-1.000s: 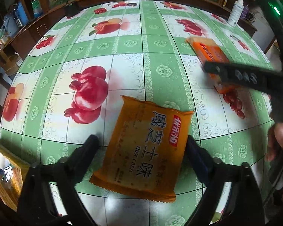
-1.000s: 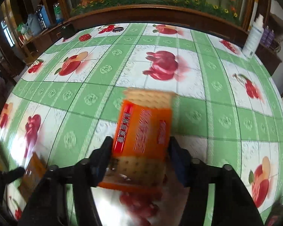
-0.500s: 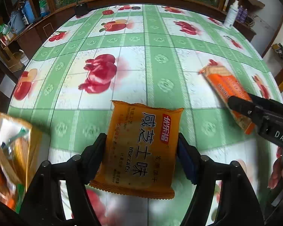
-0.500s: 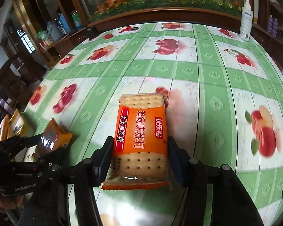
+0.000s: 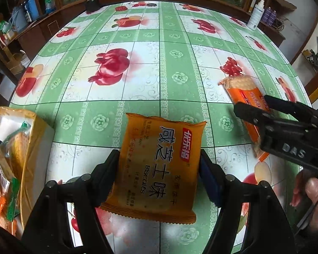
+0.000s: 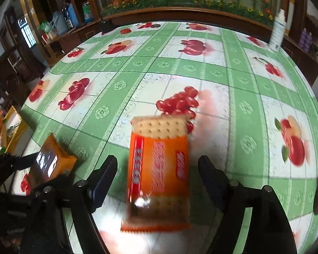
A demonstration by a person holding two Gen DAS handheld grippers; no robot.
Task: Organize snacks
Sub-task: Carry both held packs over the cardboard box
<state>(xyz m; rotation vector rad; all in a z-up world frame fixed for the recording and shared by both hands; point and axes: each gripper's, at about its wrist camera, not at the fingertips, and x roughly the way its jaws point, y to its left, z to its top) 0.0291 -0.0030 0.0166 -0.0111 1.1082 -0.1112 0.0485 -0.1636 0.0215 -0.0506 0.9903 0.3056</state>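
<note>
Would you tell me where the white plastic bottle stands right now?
The white plastic bottle stands upright at the far right edge of the fruit-print tablecloth, beside the wooden ledge, far beyond both tools.

Two biscuit packs in front of you.
Your amber biscuit pack (image 5: 159,167) is pinched flat, printed face up, above the tabletop (image 5: 150,67); your orange cracker pack (image 6: 159,169), crackers visible through its clear ends, sits blurred and unclamped.

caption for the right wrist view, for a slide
Right gripper open around a blurred orange cracker packet above the fruit-print tablecloth.
</note>
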